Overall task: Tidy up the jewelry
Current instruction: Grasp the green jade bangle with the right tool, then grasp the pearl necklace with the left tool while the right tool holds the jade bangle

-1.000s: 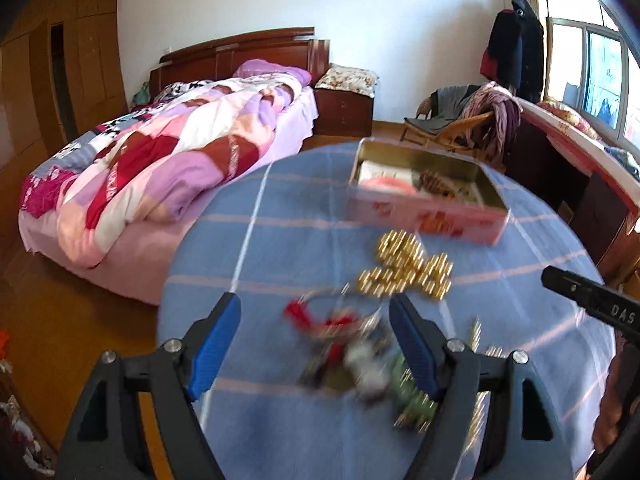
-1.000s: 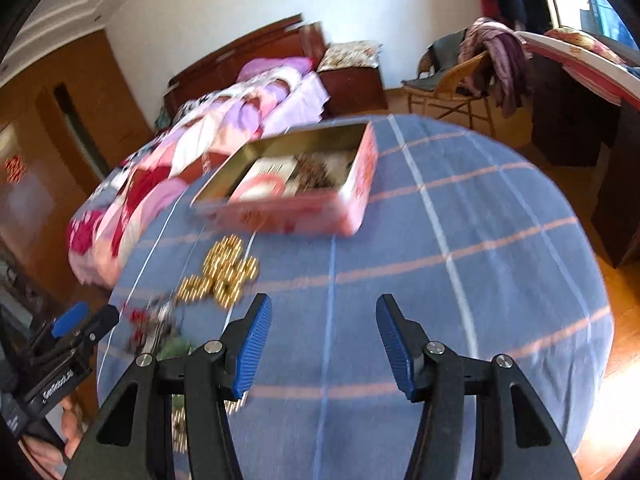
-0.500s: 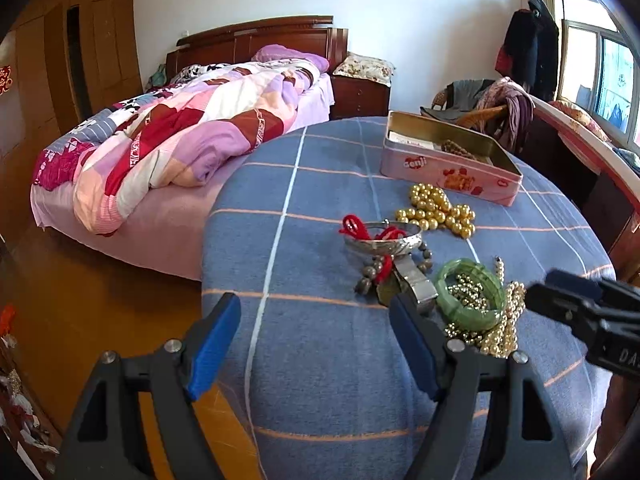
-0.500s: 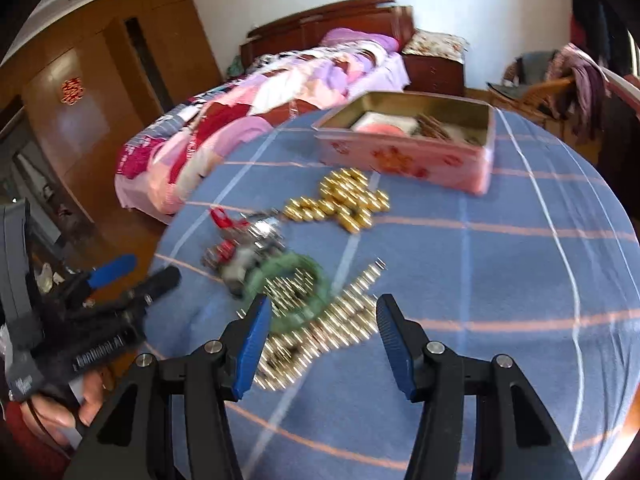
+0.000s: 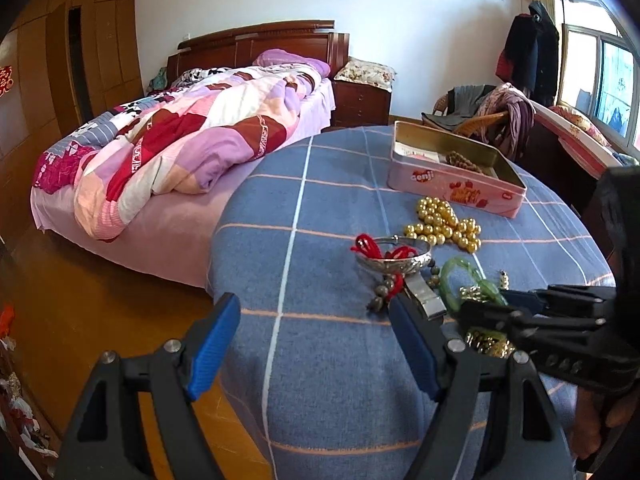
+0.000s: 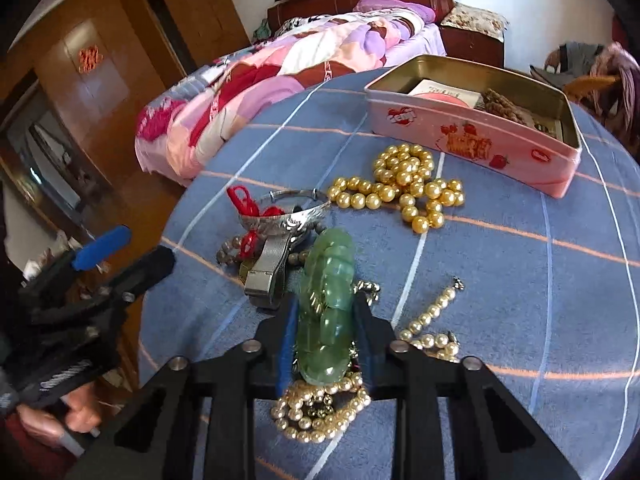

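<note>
A green jade bangle [image 6: 330,272] stands on edge between the blue pads of my right gripper [image 6: 326,308], whose jaws are closing and press its sides. Under it lies a pearl strand [image 6: 320,412]. Just beyond are a silver bangle with red cord [image 6: 284,216], a metal watch strap [image 6: 266,268] and a heap of gold beads [image 6: 404,184]. The open pink tin [image 6: 460,140] stands at the back. My left gripper [image 5: 312,312] is open over the near table edge, holding nothing. In its view, the right gripper [image 5: 486,306] reaches onto the bangle [image 5: 452,276].
The round table carries a blue checked cloth [image 5: 320,220]. A bed with a patchwork quilt [image 5: 192,132] lies left of it over a wooden floor. A wicker chair with clothes [image 5: 492,116] stands behind the tin. A hand [image 6: 76,412] holds the left gripper.
My right gripper has swung left and down from bare cloth onto the jewelry pile, and its jaws have narrowed around the green bangle, now tipped on edge. The left gripper drew back earlier, then held still.
</note>
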Demonstrator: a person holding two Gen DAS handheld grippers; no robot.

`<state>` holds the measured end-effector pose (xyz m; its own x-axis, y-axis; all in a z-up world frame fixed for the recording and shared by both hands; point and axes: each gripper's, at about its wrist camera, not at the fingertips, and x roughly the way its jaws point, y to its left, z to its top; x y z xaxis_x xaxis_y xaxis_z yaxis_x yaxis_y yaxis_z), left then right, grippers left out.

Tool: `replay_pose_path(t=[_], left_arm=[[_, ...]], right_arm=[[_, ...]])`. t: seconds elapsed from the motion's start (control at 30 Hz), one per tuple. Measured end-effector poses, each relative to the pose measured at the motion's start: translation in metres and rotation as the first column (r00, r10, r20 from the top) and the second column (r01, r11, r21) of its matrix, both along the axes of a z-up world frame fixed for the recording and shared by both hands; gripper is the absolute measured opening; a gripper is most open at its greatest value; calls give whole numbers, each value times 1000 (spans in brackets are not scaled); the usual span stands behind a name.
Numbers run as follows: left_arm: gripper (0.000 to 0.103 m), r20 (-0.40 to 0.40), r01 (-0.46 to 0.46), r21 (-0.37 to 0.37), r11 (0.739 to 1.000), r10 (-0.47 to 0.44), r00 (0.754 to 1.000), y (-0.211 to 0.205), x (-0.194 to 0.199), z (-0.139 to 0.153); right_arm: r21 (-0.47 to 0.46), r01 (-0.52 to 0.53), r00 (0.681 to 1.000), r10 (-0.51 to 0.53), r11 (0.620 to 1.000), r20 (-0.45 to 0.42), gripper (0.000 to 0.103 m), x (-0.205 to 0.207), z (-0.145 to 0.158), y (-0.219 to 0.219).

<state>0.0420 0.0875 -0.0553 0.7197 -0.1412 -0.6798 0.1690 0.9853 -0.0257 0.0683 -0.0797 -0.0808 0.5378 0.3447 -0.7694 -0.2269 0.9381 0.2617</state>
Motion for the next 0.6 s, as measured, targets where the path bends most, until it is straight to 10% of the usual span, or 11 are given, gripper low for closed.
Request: replay_pose_path(t=[0.4, 0.6], left_arm=[[79, -11, 130, -30, 991, -130, 991, -23, -3, 7], [79, -42, 344, -130, 930, -352, 935, -52, -28, 9]], right_arm=[[85, 111, 986, -120, 990, 119, 16, -23, 39, -47], [80, 226, 964, -235, 971, 127, 16, -39, 46, -88]])
